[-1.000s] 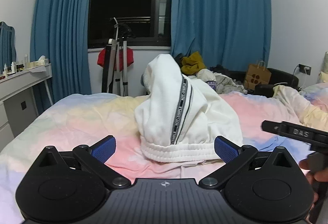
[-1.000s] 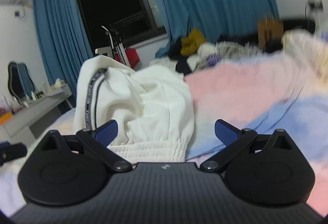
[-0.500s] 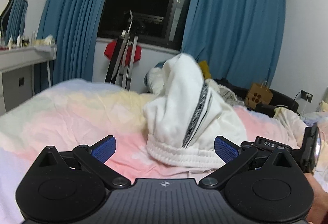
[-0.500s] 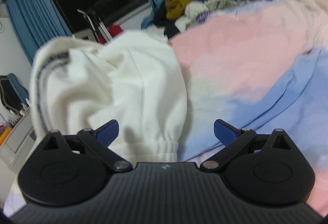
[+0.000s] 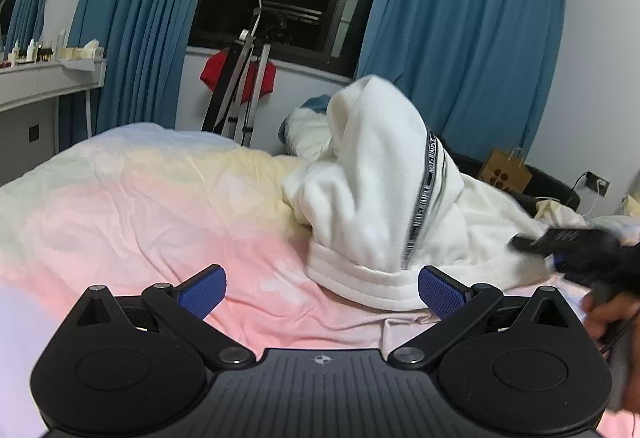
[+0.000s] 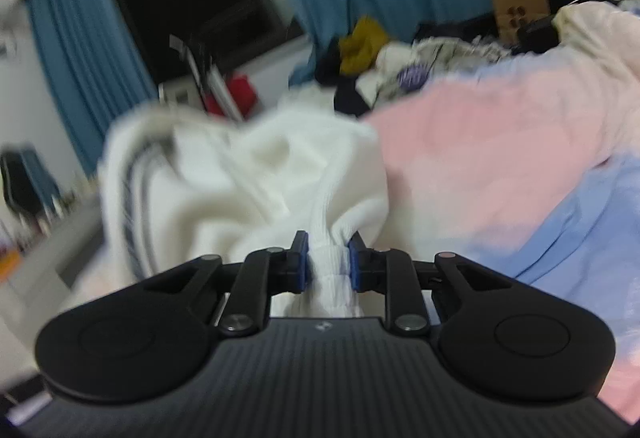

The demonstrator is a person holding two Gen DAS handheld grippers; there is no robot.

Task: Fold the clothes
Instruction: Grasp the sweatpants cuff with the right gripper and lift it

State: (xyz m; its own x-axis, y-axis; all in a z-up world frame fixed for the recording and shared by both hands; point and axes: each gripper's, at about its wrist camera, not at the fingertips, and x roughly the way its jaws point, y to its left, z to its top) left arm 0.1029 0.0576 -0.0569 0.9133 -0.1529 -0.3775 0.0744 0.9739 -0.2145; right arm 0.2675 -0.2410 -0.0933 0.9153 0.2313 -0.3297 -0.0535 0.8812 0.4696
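White garment (image 5: 384, 197): heaped on pastel bedcover (image 5: 160, 205), striped band down side, ribbed hem toward cameras.
Right gripper (image 6: 327, 262): jaws just closed, now pinching garment's ribbed hem.
Left gripper (image 5: 320, 288): jaws spread wide, nothing between them, just short of garment's hem.

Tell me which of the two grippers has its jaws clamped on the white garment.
The right gripper: its jaws have just closed on the ribbed hem of the white garment. The left gripper is wide open with nothing between its pads.
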